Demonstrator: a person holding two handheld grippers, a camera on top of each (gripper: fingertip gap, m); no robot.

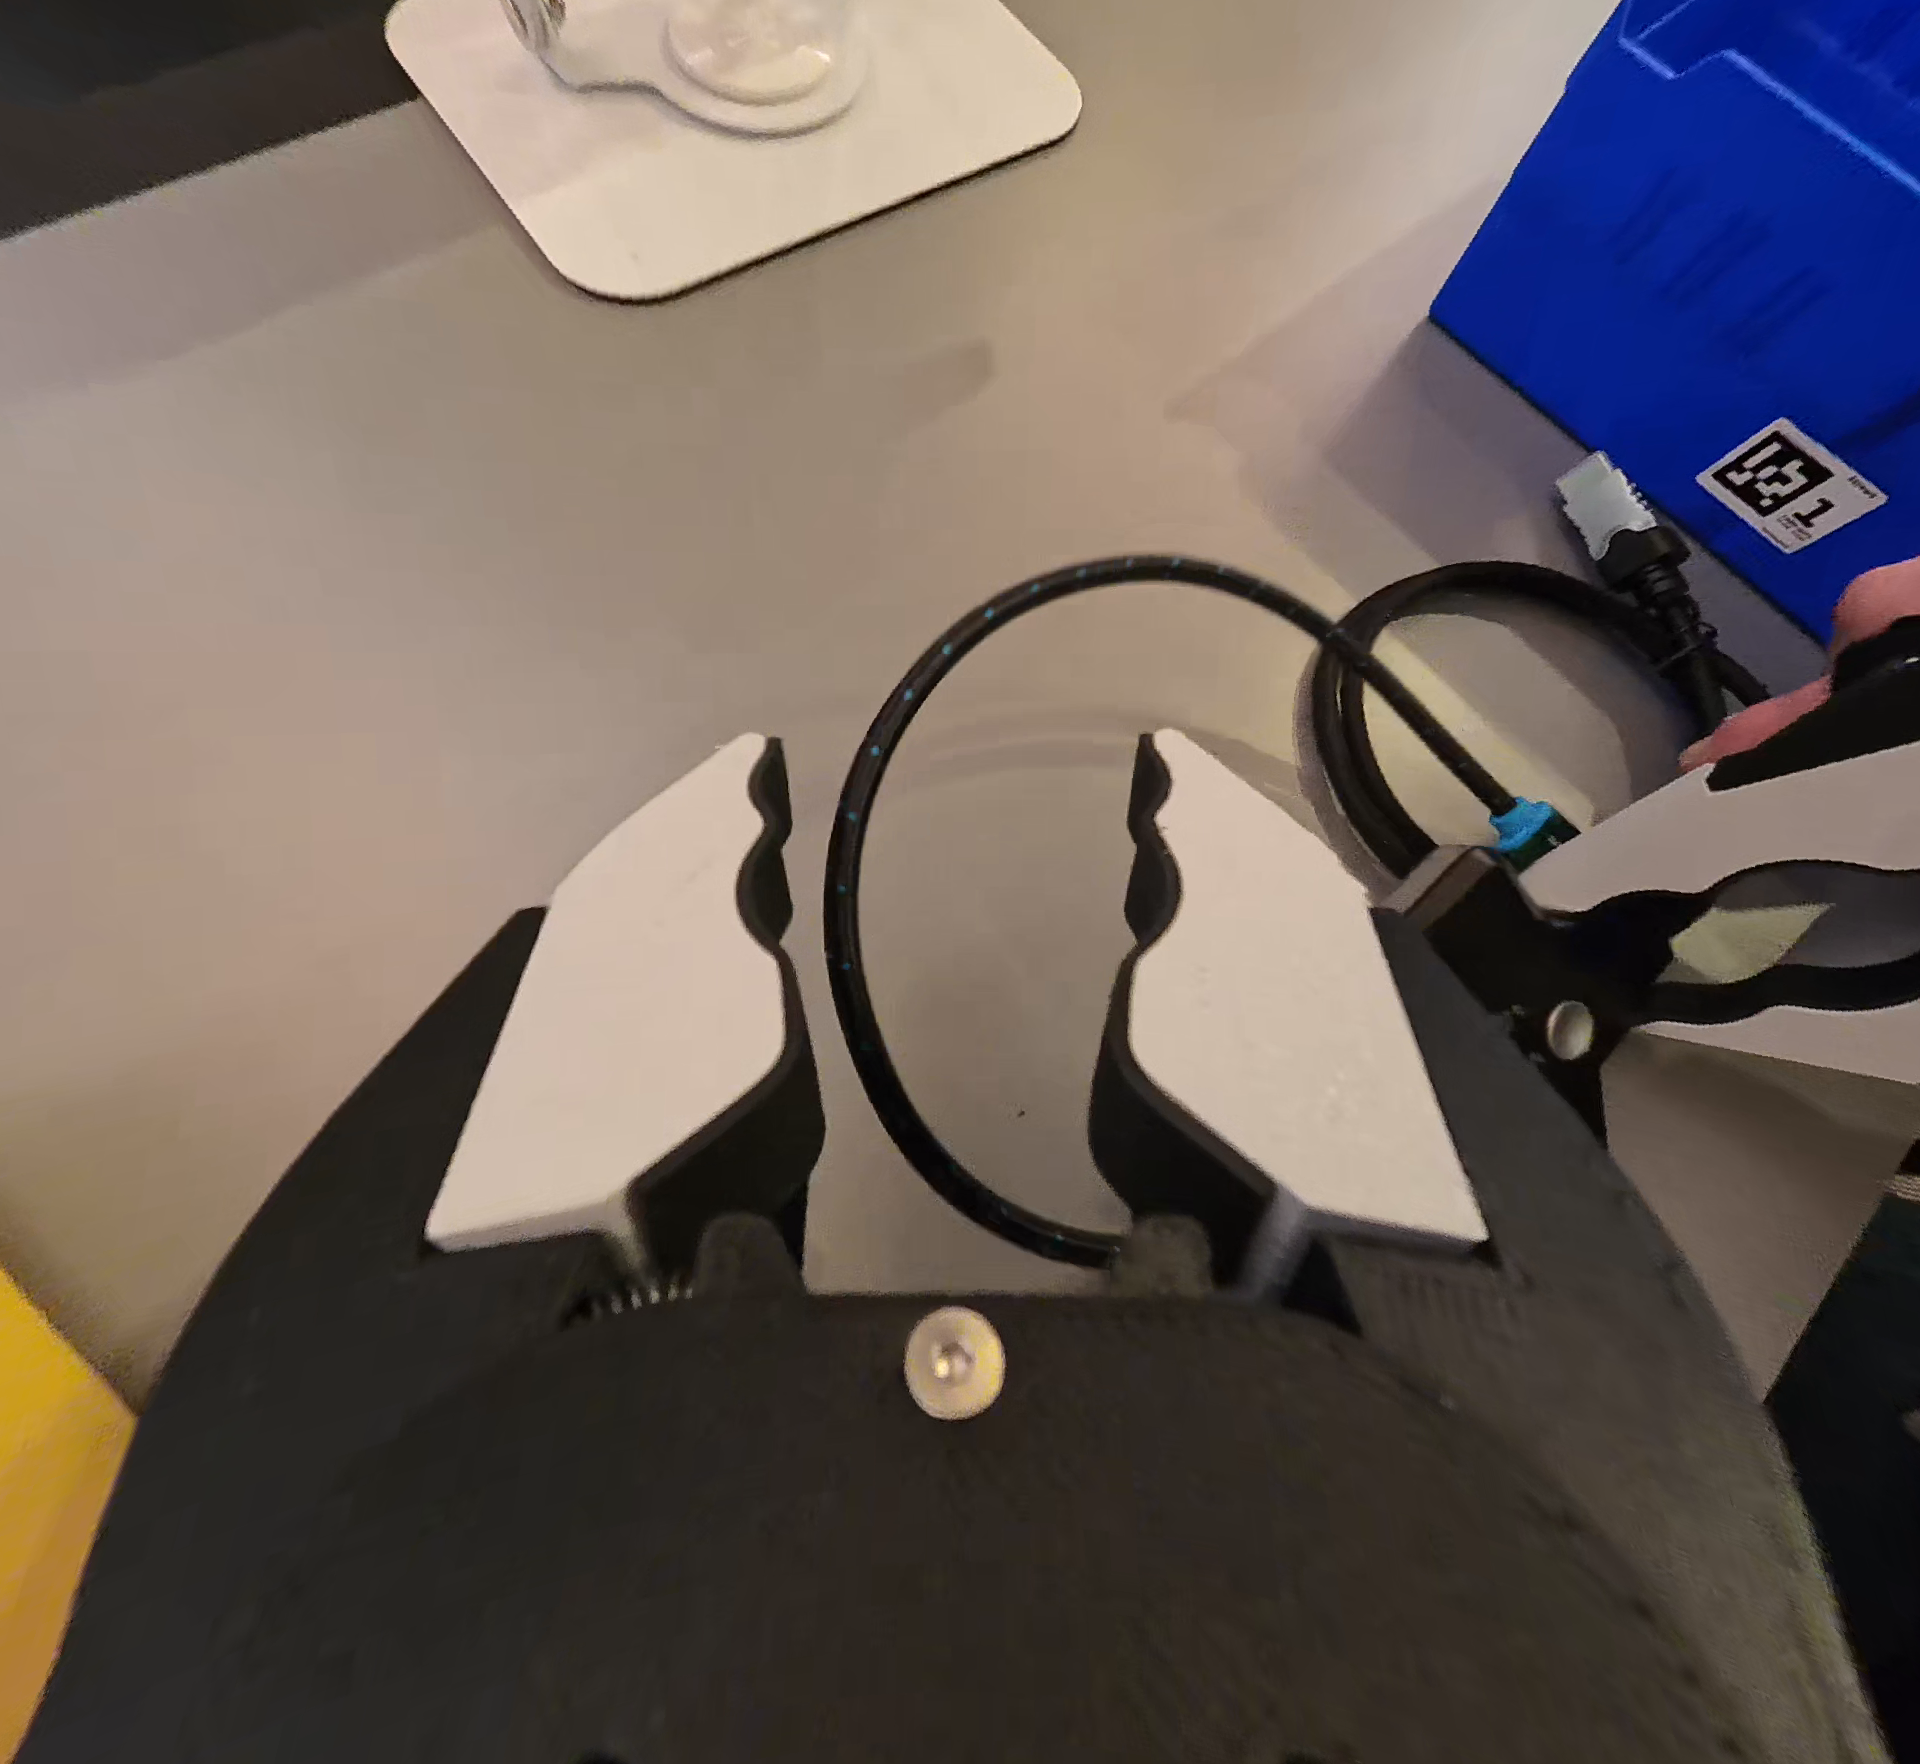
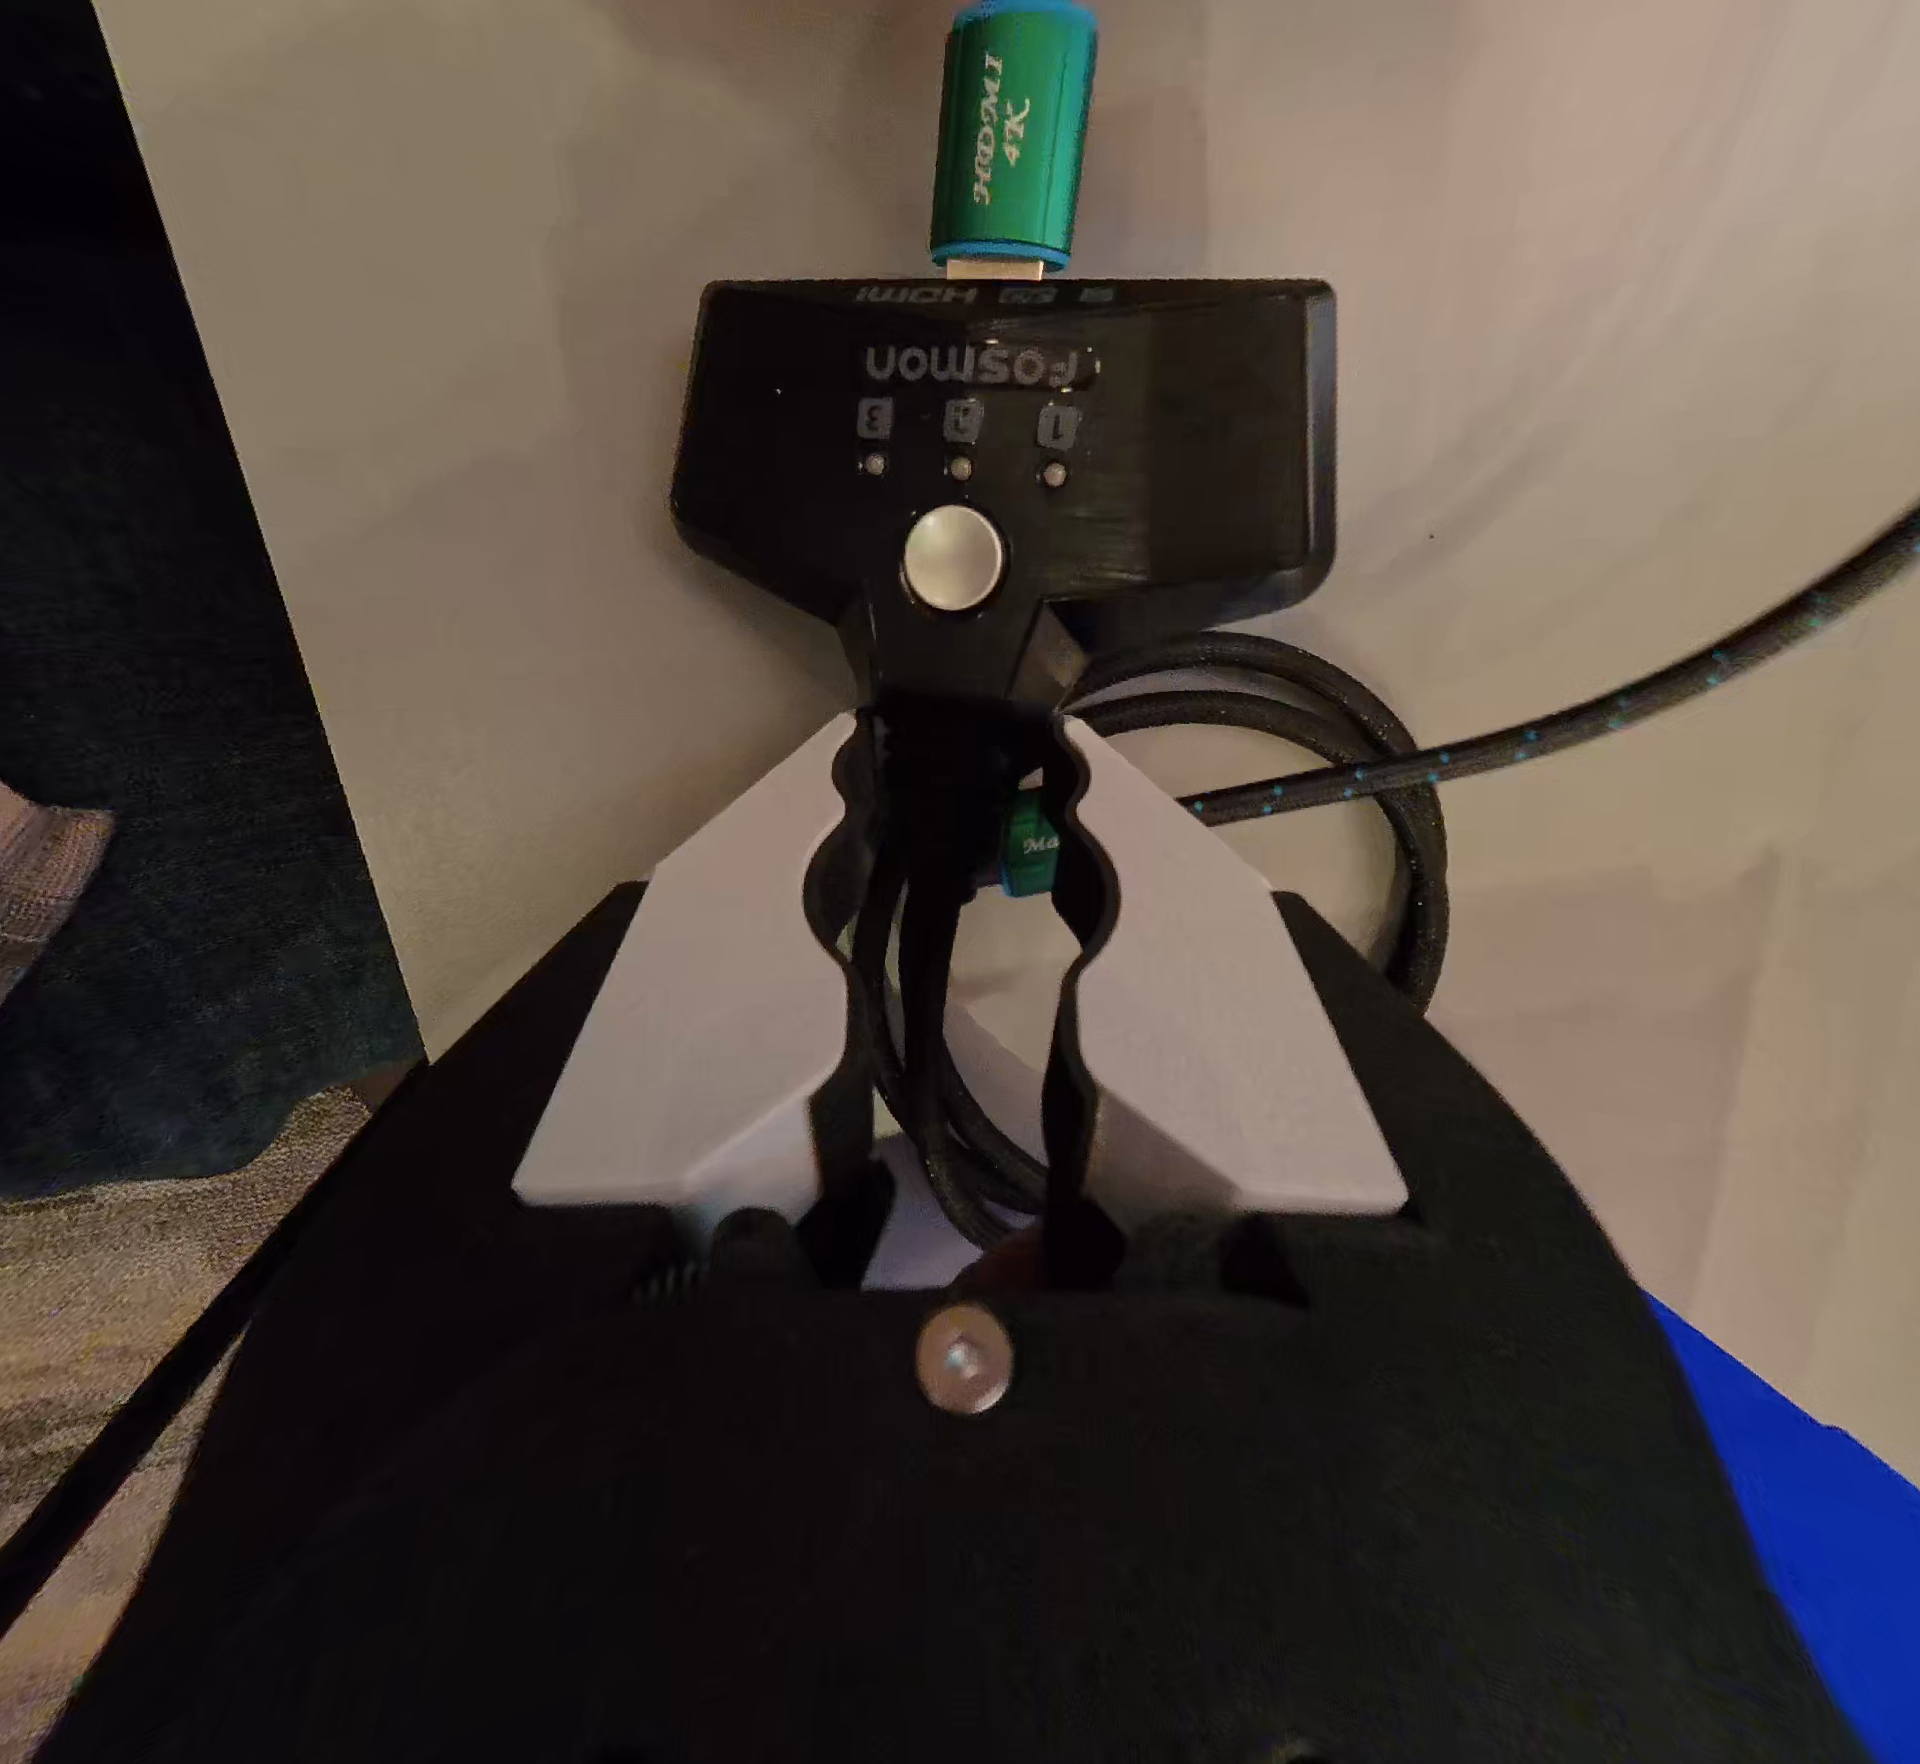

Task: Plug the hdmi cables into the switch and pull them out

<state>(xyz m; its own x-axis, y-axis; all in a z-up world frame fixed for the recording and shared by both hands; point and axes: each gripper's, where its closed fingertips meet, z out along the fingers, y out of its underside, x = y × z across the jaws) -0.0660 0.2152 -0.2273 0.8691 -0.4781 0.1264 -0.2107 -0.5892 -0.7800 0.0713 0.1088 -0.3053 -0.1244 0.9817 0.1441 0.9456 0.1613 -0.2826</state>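
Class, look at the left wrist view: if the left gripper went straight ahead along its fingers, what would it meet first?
Probably the braided black cable, looping between the open fingers of the left gripper. Beyond it lies bare table, then the white stand base; depth is uncertain.

Open grey table (image 1: 520,519) ahead and left of the left gripper (image 1: 961,758); jaws apart, only the braided cable (image 1: 862,779) arcs through the gap. Far left-centre blocked by the white monitor stand base (image 1: 727,114). Right side tight: blue bin (image 1: 1714,208), a loose grey plug (image 1: 1605,499) just beside it, a black cable coil (image 1: 1351,706), and the right gripper (image 1: 1527,893) coming in across that corner. Yellow object (image 1: 42,1465) at near left.

Right wrist view: switch (image 2: 1003,447) sits straight ahead, green HDMI plug (image 2: 1013,125) occupying its far port. Cable coil (image 2: 1382,779) crowds the near-right side. Table edge close on the left, drop-off beyond.
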